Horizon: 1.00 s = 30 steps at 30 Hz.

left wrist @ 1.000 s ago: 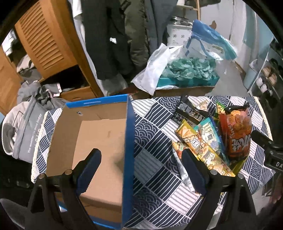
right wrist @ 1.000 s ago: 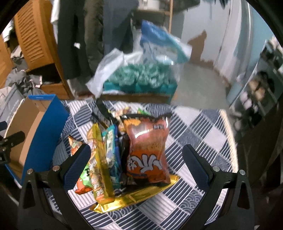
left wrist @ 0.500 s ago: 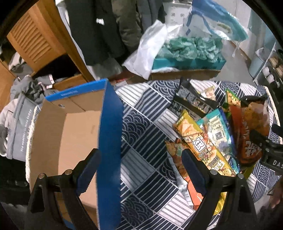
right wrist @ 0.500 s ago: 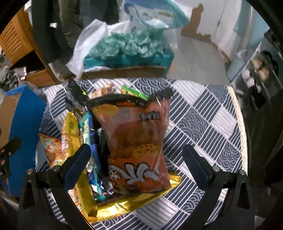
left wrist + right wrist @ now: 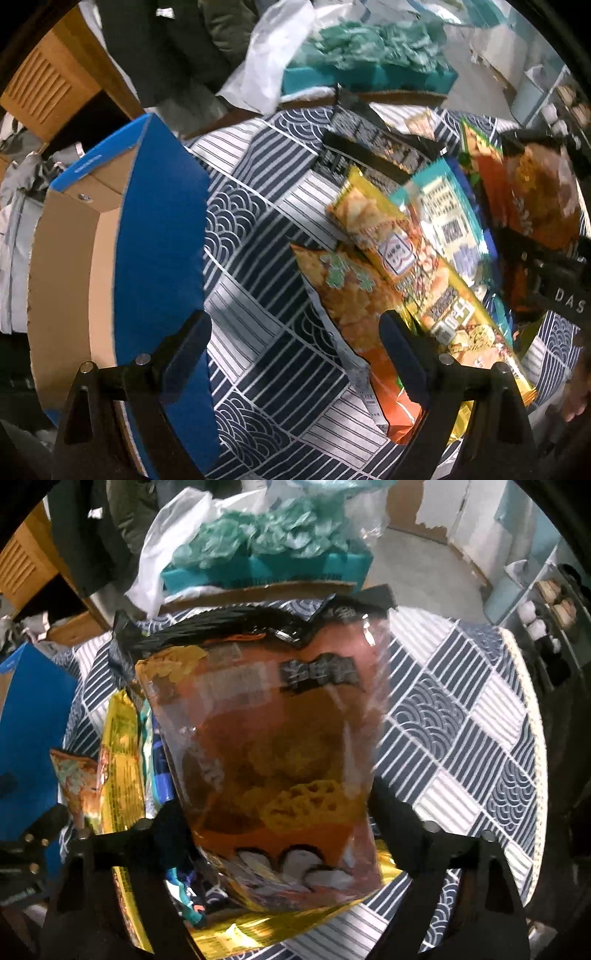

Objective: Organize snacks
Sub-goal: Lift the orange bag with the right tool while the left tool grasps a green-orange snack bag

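Right wrist view: right claw [image 5: 273,830] is closing around the orange bag [image 5: 266,738] atop the snack pile at mid-tabletop [image 5: 461,716]; pinch its lower body squarely, while left claw [image 5: 295,347] hangs wide, empty.

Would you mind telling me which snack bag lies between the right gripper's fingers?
The orange bag with the black top edge; it tops the pile between the closing right gripper fingers, while the yellow bag lies beside it.

Right gripper [image 5: 275,812] pitched steeply down, jaws closing around an orange snack bag [image 5: 273,738]; pads look about at its edges, contact hard to confirm through blur. Left gripper [image 5: 295,339] also pitched steeply down, jaws spread wide, nothing gripped between them.
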{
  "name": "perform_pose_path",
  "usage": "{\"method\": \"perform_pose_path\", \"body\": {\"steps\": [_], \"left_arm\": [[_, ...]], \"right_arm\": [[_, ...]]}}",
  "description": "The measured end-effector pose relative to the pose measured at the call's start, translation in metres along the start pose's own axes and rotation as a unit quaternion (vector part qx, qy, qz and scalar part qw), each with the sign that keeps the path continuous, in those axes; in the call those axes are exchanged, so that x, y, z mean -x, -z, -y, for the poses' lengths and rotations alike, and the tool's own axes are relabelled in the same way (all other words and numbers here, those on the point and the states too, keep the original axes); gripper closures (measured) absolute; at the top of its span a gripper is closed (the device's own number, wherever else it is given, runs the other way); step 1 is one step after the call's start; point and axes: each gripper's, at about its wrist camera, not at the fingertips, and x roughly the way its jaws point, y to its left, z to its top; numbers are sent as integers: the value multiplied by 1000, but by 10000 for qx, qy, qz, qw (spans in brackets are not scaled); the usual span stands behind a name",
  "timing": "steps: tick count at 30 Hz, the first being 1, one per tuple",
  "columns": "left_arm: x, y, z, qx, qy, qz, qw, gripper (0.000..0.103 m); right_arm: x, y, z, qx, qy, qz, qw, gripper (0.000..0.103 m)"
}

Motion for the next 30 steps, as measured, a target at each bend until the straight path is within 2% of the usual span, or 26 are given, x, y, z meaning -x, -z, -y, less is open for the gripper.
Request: {"method": "perform_pose_path", "body": {"steps": [6,9,15,19,25,26,28,30], "left_arm": [[-5,3,3,31,63,4,10000,10],[-8,4,4,84,279,-87,9995,10],[-13,4,13,75,379,-72,9992,10],[-21,0,14,165,508,-148,9985,10],[-37,-3,8,634,1078,-288,9917,10],[-39,-3,7,695,1149,-305,9905,14],[-41,-3,6,729,1396,-317,9870,29],[-40,-3,10,620,1506,-327,9861,56]], "right_arm": [[6,1,-4,143,37,115,9998,37],[16,2,-8,230,133,243,9993,46],[42,0,-19,324,67,650,9973,46],[53,5,-22,363,112,762,9964,46],[68,8,-13,161,85,858,9961,46],[71,9,-10,102,73,872,9961,46],[76,9,-4,-16,16,917,9958,47],[81,9,1,-122,-26,967,9952,47]]}}
